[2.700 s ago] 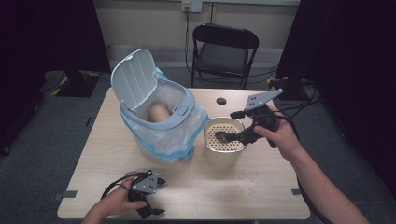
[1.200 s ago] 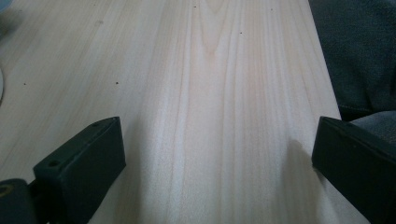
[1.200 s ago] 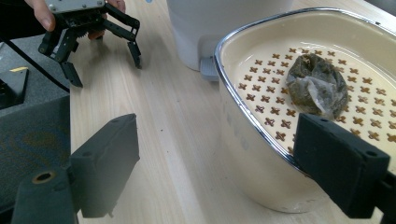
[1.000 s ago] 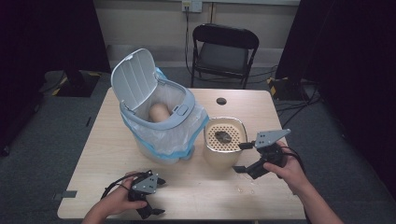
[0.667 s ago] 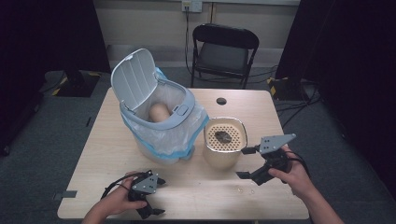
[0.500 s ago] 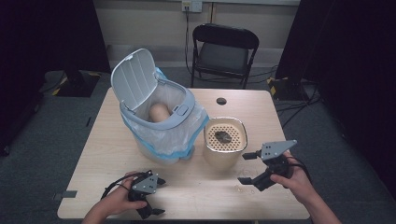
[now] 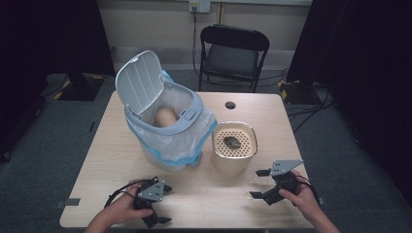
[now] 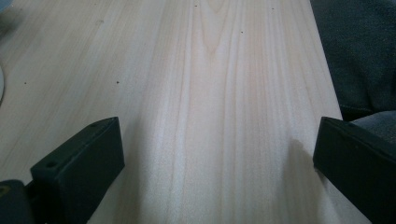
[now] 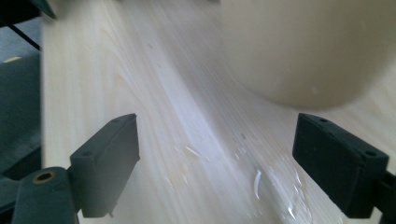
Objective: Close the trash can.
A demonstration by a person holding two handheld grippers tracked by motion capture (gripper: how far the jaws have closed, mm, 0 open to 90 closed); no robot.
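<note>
We see clear plastic wrap (image 9: 275,186) lying on the bench (image 7: 204,194) straight ahead between right gripper (image 7: 264,184) jaws, spread apart, empty; left gripper (image 7: 156,204) also open.

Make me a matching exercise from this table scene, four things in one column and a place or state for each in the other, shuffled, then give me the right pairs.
Things:
1. bin lid
2. beige canister
3. left gripper
4. folding chair

Places or states:
A. beyond the table's far edge
B. flipped up, open
C. near the table's front edge, jaws wide
D. right of the bagged bin, with a perforated top

Pairs: 1-B, 2-D, 3-C, 4-A
</note>
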